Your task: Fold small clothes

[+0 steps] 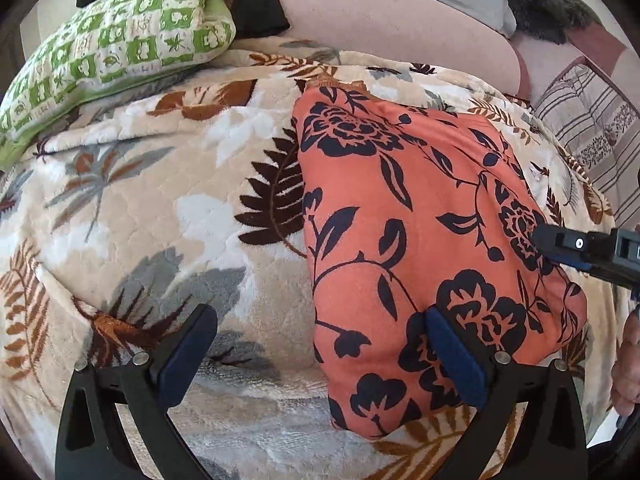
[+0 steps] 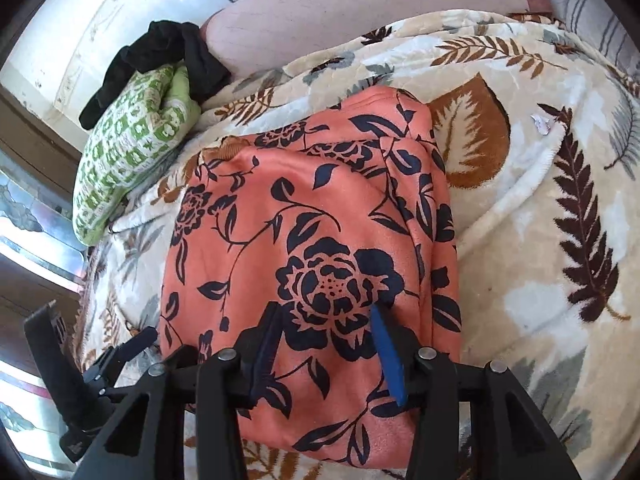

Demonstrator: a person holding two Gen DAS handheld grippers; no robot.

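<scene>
An orange garment with dark navy flowers (image 1: 408, 232) lies folded into a thick rectangle on the leaf-patterned blanket (image 1: 152, 208); it also shows in the right wrist view (image 2: 312, 232). My left gripper (image 1: 320, 328) is open, its right finger over the garment's near left edge and its left finger over the blanket. My right gripper (image 2: 326, 316) is open, fingers apart just above the garment's near end; it shows in the left wrist view (image 1: 538, 240) at the garment's right side.
A green and white patterned pillow (image 1: 116, 48) with a black cloth (image 1: 256, 4) on it lies at the far left. A pink cushion (image 1: 392, 16) and a striped pillow (image 1: 592, 136) sit at the back and right. A wall and floor lie to the left (image 2: 80, 32).
</scene>
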